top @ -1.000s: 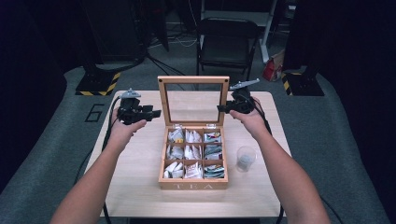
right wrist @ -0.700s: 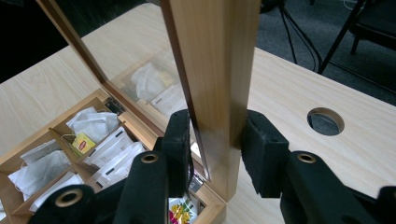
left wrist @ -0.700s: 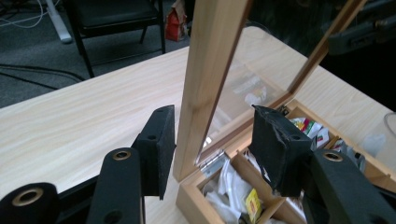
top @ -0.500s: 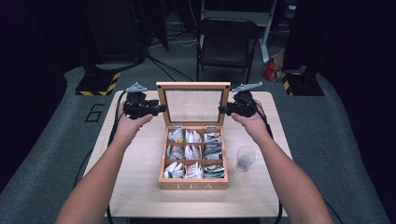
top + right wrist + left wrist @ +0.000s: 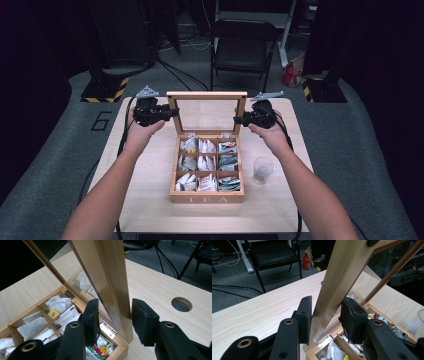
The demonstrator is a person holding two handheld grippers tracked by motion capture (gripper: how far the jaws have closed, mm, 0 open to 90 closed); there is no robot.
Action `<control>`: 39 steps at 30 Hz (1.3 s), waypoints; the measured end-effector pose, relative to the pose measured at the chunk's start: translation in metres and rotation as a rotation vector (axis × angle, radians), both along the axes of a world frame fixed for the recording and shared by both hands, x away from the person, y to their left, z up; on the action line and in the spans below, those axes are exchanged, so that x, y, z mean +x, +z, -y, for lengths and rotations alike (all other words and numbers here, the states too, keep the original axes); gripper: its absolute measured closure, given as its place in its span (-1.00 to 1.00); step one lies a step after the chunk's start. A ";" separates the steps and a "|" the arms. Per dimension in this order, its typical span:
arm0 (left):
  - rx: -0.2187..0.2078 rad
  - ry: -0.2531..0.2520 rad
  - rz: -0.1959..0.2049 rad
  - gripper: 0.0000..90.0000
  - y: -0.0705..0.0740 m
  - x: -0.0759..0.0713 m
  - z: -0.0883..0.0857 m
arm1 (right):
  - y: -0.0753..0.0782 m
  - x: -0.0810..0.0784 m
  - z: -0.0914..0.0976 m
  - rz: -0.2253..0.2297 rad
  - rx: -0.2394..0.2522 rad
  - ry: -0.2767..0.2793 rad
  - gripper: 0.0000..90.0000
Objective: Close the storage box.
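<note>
Tea box point(image 5: 207, 199) sits mid counter point(image 5: 145, 200), nine compartments packed with tea bags point(image 5: 205, 162), and the glass lid point(image 5: 207, 94) stands about upright on its rear hinges. Both tools are at the lid's side rails, one per side, hands level with the lid

Left tool point(image 5: 327, 320): the lid's left rail runs up between the pads, and both pads look pressed on the wood. Its jaws have just been closing, so I read it as clenched on the lid

Right tool point(image 5: 115, 317): the right rail is between the pads, the inner pad is just beside the glass side, and the outer pad stands slightly apart from the wood with a sliver of counter showing. Its jaws have just been opening, so it is released and not gripping, with the rail in the gap

Step in hand, my read: two-sided handling of the lid, swinging it on the hinge. Whether it goes up or down I cannot tell from this. The grip is uneven right now, with only the left side carrying

Next move calls for the right tool to clamp the rail again or back clear of it. After that, rotate the lid slowly about the hinge line, both sides together, so the frame does not twist and the box does not slide. Plastic cup point(image 5: 262, 170) stands right of the box, near the right forearm, so watch the elbow
</note>
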State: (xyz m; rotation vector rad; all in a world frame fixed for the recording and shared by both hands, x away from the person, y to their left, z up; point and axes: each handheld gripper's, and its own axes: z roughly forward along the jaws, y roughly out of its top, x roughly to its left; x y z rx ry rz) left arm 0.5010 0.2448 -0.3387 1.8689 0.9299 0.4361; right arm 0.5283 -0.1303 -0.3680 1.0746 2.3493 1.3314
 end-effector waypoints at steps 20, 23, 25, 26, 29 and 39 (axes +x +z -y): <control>0.015 -0.020 0.024 0.37 0.011 -0.018 -0.002 | 0.043 -0.038 0.013 0.078 0.023 -0.015 0.17; 0.021 -0.024 0.024 0.37 0.012 -0.020 -0.002 | 0.049 -0.042 0.012 0.087 0.023 -0.010 0.17; 0.037 -0.032 0.025 0.37 0.015 -0.023 -0.002 | 0.055 -0.045 0.010 0.090 0.024 -0.005 0.17; 0.037 -0.032 0.025 0.37 0.015 -0.023 -0.002 | 0.057 -0.047 0.009 0.094 0.019 -0.002 0.18; 0.032 -0.038 0.015 0.36 0.017 -0.027 -0.003 | 0.060 -0.049 0.008 0.097 0.018 0.004 0.19; 0.020 -0.057 0.021 0.32 0.025 -0.046 -0.005 | 0.062 -0.060 0.008 0.092 0.049 0.034 0.22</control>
